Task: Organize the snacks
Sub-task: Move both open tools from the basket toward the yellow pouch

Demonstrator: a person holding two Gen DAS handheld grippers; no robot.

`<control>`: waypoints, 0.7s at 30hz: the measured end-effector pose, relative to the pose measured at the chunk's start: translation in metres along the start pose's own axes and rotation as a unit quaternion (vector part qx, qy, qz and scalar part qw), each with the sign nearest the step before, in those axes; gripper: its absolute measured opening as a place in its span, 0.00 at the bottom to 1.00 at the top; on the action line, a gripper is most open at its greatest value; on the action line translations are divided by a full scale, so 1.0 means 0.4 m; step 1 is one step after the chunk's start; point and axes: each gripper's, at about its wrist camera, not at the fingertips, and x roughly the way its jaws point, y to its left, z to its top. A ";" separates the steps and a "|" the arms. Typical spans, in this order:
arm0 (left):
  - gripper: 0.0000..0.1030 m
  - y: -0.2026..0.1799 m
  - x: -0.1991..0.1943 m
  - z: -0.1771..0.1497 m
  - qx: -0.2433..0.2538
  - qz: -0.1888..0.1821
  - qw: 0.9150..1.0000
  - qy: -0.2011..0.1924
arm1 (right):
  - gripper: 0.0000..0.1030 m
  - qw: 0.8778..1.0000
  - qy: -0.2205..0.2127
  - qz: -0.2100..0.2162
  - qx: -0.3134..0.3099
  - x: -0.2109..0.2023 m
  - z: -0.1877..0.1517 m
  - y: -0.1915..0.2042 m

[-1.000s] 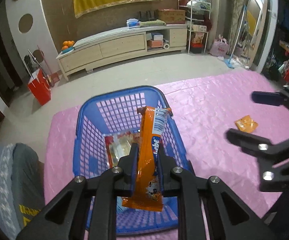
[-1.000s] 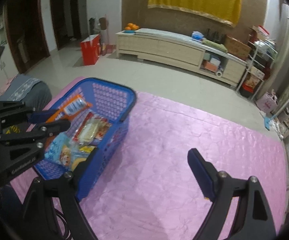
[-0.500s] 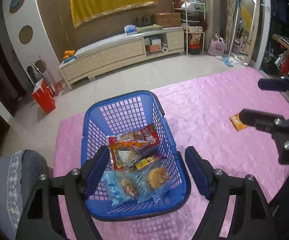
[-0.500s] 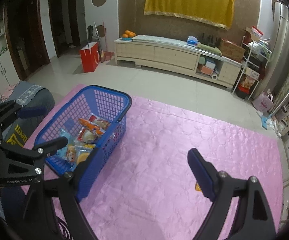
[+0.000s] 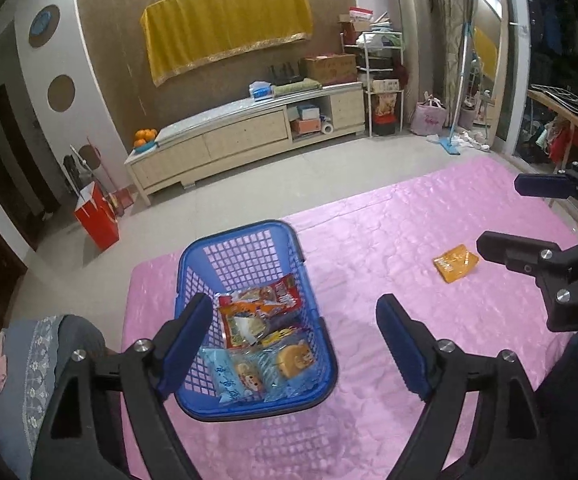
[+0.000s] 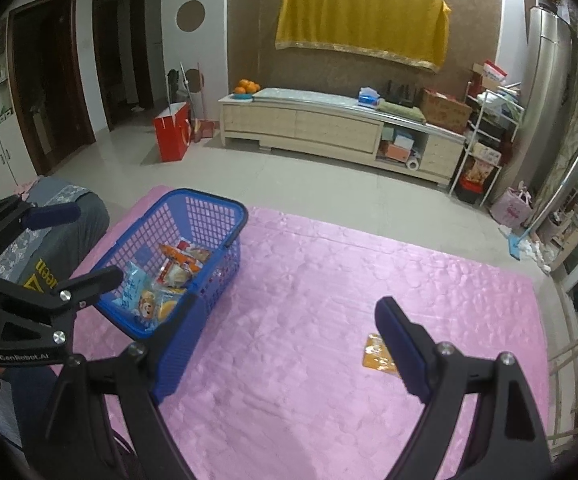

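A blue mesh basket (image 5: pixel 241 230) (image 6: pixel 217 200) stands on the pink cloth and holds several snack packets: an orange-red one (image 5: pixel 257 308) on top, light blue ones (image 5: pixel 241 376) at the near end. My left gripper (image 5: pixel 295 344) (image 6: pixel 69 250) hovers above the basket's near end. Its jaws are opening, with nothing between the pads. A small orange packet (image 5: pixel 455 262) (image 6: pixel 375 354) lies alone on the cloth to the right, partly behind a right finger (image 6: pixel 399 344) in the right wrist view. My right gripper (image 6: pixel 289 340) (image 5: pixel 523 216) is open and empty, raised above the cloth near that packet.
The pink cloth (image 6: pixel 309 280) covers a wide surface whose far edge drops to a tiled floor. A grey cushioned seat (image 5: pixel 41 352) sits by the left edge, close to the basket. Across the room, a low cabinet (image 6: pixel 329 128) and a red bag (image 6: pixel 171 132).
The left gripper let go of the long orange packet, which now lies in the basket, and its jaws spread wide. Both grippers rose and drew back from the basket.
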 end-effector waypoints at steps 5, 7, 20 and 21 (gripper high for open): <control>0.80 -0.054 -0.003 0.020 0.010 -0.007 1.000 -0.006 | 0.87 1.000 -0.004 -0.005 0.002 -0.026 -0.019 -0.046; 0.80 -0.079 0.001 0.030 0.014 -0.012 1.000 -0.008 | 0.87 1.000 -0.003 -0.007 0.008 -0.032 -0.028 -0.073; 0.80 -0.260 0.104 0.041 0.019 -0.055 0.998 0.017 | 0.87 0.999 0.010 -0.045 0.017 0.028 -0.132 -0.228; 0.80 -0.273 0.120 0.039 0.019 -0.060 0.998 0.022 | 0.87 0.999 0.014 -0.045 0.017 0.034 -0.142 -0.233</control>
